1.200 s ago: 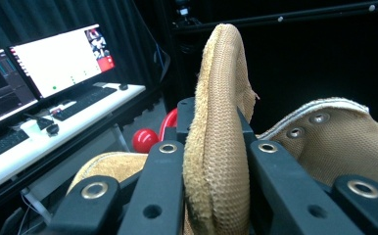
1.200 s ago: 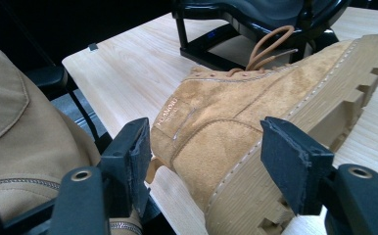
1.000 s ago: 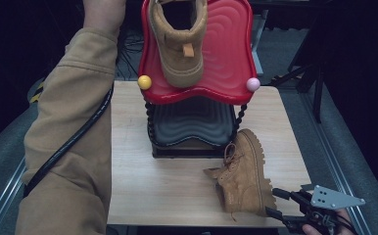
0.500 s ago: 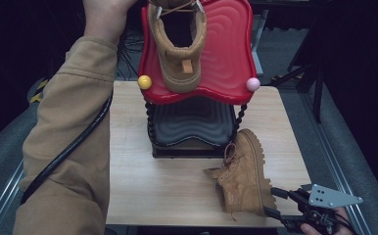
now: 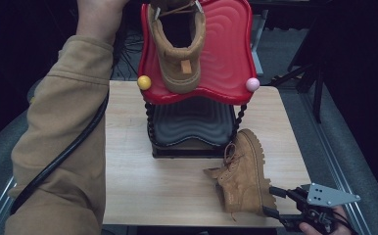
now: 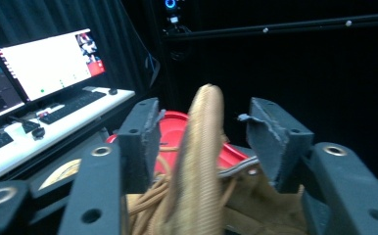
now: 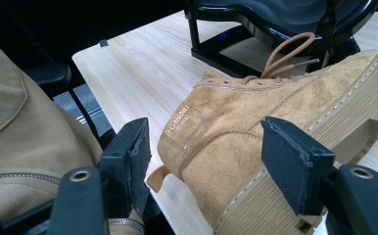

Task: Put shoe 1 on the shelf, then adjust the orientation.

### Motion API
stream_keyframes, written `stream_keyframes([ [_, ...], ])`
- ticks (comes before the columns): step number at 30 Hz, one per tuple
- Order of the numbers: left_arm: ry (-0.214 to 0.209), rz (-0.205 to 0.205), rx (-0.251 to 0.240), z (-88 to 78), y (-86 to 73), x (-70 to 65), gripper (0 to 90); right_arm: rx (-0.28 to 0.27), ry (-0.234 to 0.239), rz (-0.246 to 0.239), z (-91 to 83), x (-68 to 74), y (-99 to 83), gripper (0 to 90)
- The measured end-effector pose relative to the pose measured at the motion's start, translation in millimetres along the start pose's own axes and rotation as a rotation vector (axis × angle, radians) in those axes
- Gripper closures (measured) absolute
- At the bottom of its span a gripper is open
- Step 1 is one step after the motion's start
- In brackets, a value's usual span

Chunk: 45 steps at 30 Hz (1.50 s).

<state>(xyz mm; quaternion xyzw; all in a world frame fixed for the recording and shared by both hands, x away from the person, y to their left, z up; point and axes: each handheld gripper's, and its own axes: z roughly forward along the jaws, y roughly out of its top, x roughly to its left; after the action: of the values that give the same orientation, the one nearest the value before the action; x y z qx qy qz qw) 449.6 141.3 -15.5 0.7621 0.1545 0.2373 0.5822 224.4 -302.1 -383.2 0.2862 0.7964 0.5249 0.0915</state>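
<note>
A tan boot [image 5: 179, 54] stands on the red top shelf [image 5: 226, 58] of a shoe rack, heel toward me. Seen from above, my left hand reaches in at its far end. In the left gripper view my left gripper [image 6: 201, 122] has just been opening; the boot's tongue [image 6: 199, 161] stands between the jaws, and neither pad presses on it. A second tan boot [image 5: 243, 174] lies on its side on the wooden table [image 5: 138, 181]. My right gripper [image 5: 274, 201] is open around its heel [image 7: 216, 147], one pad close to the sole.
The rack's black lower shelf [image 5: 192, 125] sits under the red one at the table's back middle. A yellow knob [image 5: 144, 82] and a pink knob [image 5: 252, 84] mark the red shelf's front corners. A lit monitor [image 6: 45, 63] and a keyboard are on a desk beyond.
The boot on the red shelf has tilted and slid a little toward me, so its opening now shows wider. The left hand shifted slightly. The right gripper and the lower boot stayed put.
</note>
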Motion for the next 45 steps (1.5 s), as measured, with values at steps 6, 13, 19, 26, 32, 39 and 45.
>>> stream_keyframes([
  [6,0.003,0.005,-0.003,-8.4,9.1,-15.2,36.1,0.01,0.004,-0.007,4.0,-2.2,0.2,34.9],
  [13,0.019,0.015,-0.001,-15.0,18.2,-37.3,31.3,0.019,0.006,-0.003,8.7,-8.1,-1.4,34.8],
  [19,-0.062,0.05,0.009,-14.8,15.3,-74.5,29.4,0.024,0.013,-0.005,11.6,-9.6,-1.2,34.8],
  [26,-0.163,0.046,0.028,-1.4,-13.4,-97.9,29.2,0.024,0.019,-0.014,15.4,-11.6,0.1,34.8],
  [32,-0.212,0.011,0.031,5.8,-42.5,-104.5,29.2,0.026,0.017,-0.002,18.5,-16.2,-1.0,34.1],
  [39,-0.284,-0.028,-0.009,-1.9,-68.9,-123.7,29.9,0.033,0.02,0.007,22.0,-20.4,-2.6,34.1],
  [45,-0.323,-0.062,-0.012,-1.7,-94.3,-137.8,30.3,0.022,0.02,0.022,22.7,-24.0,-3.3,33.9],
])
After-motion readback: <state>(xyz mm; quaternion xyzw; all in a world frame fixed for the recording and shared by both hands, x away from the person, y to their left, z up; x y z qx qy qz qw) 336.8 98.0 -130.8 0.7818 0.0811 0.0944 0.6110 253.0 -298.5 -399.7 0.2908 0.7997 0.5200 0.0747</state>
